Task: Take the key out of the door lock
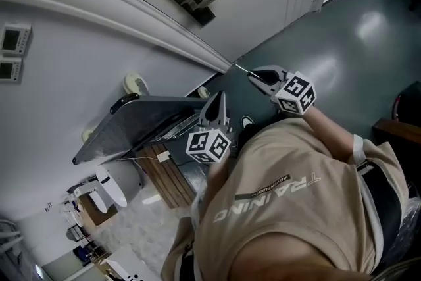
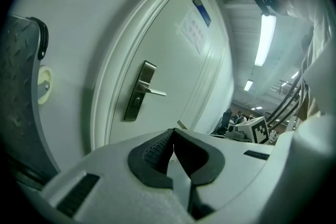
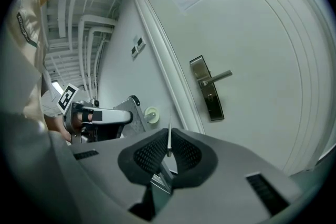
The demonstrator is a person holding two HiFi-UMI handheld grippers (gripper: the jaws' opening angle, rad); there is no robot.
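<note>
Fingers (image 3: 151, 153) of right gripper (image 3: 168, 147) pinch key (image 3: 168, 136) edge-on | left gripper (image 2: 174, 144) fingers pressed together, empty

Even, cool indoor light, no hard shadows. The ceiling tube (image 2: 264, 39) is blown out in the left gripper view. Soft glare patches on the floor (image 1: 368, 26) in head view. Both gripper views have heavy fisheye, black vignette corners and bent door (image 3: 252, 50) lines. Near the lens the left hand-held gripper (image 2: 173, 134) shell goes soft. Thin bright highlight on the key (image 3: 168, 140). Head view is mushy bottom-left.
</note>
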